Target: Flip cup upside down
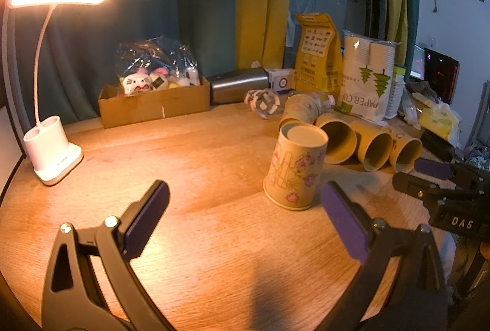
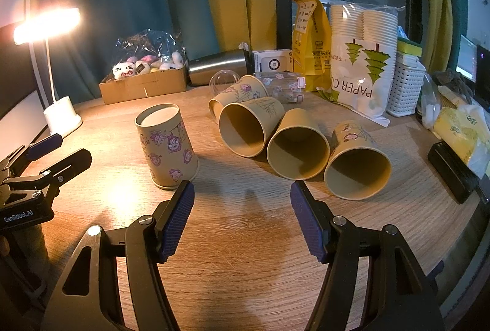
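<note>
One patterned cup is seen standing inverted on the wooden table, four more lying beside it. Both the left gripper and right gripper are held open, empty. The nearest lying cup is best grasped squarely mid-wall.

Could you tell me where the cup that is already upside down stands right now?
The upside-down cup stands alone on the wooden table, left of the four cups lying on their sides and right of the desk lamp.
</note>
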`<state>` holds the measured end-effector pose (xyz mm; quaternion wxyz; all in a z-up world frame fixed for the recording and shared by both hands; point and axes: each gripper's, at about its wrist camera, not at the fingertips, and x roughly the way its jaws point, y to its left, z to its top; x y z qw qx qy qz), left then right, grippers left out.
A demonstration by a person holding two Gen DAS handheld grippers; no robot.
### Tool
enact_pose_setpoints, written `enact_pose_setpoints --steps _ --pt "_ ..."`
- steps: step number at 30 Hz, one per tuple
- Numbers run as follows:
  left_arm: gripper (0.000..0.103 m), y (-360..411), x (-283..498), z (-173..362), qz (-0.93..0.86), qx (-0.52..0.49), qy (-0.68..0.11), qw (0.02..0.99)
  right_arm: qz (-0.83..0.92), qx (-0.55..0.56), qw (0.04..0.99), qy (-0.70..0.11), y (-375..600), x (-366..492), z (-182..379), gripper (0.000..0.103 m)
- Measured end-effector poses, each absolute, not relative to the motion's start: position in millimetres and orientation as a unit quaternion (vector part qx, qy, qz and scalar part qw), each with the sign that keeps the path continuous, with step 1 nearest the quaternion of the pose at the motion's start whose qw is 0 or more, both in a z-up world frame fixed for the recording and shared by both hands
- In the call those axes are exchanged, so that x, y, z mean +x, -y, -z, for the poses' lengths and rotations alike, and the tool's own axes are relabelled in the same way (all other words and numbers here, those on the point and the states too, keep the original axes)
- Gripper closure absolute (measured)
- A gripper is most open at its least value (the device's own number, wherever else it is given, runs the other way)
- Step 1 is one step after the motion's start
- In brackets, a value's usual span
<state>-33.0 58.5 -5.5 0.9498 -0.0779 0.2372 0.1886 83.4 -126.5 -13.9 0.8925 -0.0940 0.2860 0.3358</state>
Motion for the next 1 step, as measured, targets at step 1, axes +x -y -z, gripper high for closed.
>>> enact_pose_setpoints --steps 1 --pt "0.003 -58.5 -33.1 5.5 -0.188 -0.078 -0.237 0.95 -0.336 -0.094 0.892 -0.286 126.4 83.2 14.0 0.034"
